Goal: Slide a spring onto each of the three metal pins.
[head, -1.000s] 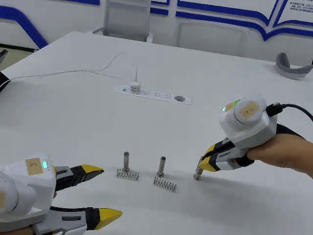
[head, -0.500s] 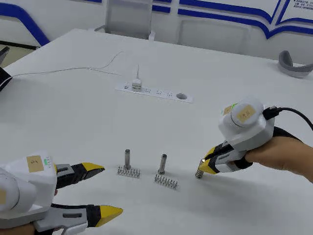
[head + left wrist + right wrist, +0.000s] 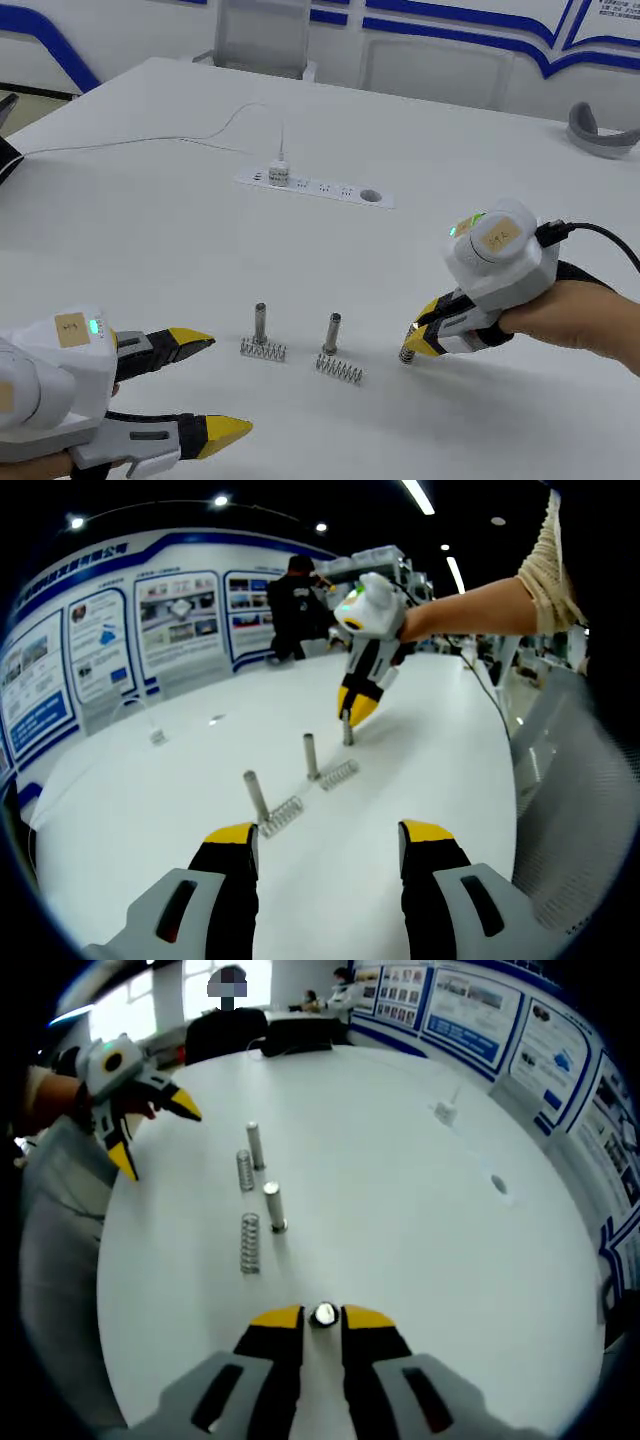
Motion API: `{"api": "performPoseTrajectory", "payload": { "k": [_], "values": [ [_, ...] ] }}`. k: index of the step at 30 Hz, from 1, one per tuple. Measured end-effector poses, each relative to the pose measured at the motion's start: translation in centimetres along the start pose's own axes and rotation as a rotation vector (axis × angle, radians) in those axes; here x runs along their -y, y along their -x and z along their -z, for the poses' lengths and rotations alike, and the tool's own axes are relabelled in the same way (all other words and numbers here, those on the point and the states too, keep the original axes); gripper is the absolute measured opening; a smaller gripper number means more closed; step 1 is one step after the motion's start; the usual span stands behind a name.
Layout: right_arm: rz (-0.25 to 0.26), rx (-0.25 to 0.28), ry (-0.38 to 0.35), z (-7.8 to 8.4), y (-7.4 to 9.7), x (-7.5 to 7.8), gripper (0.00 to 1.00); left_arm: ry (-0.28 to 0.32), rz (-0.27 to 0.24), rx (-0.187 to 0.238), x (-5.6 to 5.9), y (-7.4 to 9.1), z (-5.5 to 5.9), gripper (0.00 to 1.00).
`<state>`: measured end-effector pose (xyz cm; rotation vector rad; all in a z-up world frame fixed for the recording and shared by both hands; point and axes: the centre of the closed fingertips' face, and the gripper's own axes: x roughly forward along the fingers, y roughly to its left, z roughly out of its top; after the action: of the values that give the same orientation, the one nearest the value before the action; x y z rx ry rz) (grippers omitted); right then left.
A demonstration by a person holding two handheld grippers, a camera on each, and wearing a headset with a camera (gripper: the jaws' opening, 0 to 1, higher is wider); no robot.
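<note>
Three pins stand upright in a row across the white desk (image 3: 150, 220), in its near half. At far left, the left gripper (image 3: 210, 385) hovers low with its jaws spread wide and nothing between them. The left pin (image 3: 260, 320) is bare. Its spring (image 3: 263, 349) lies flat just in front of the pin's foot, with its long axis running along the row. That spring is ahead and to the right of the left gripper's open jaws, and this gripper is clearly the nearer one, so I judge the next pickup to be its job.

The middle pin (image 3: 332, 330) is also bare, with a second spring (image 3: 338, 369) lying the same way at its foot. Farthest right, the right gripper (image 3: 420, 338) has its jaws pressed in on the third pin (image 3: 406, 350). What look like coils are around the pin's lower part.

Bare desk surrounds the row. A power strip (image 3: 315, 187) is well apart behind it, and the near edge is out of view.
</note>
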<state>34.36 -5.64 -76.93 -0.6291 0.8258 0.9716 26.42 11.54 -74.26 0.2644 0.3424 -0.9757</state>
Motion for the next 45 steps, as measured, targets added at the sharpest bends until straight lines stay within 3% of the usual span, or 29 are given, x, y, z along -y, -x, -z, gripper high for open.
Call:
{"api": "performPoseTrajectory", "payload": {
  "k": [10, 22, 27, 45],
  "values": [
    [0.021, 0.023, 0.014, -0.6, 0.7, 0.0, 0.2, -0.001, 0.002, 0.003, 0.0, -0.1, -0.1, 0.57],
    [0.017, 0.079, 0.058, -3.6, 1.7, -1.3, 0.2, -0.008, 0.006, 0.009, 0.1, -0.1, -0.4, 0.57],
    [-0.002, 0.079, 0.071, -4.0, 1.1, -2.2, 0.2, -0.008, 0.003, 0.009, 0.0, 0.0, -0.4, 0.57],
    [-0.079, 0.04, 0.078, -3.0, -2.1, -5.0, 0.19, -0.005, -0.001, 0.006, 0.0, 0.1, -0.3, 0.57]
  ]
}}
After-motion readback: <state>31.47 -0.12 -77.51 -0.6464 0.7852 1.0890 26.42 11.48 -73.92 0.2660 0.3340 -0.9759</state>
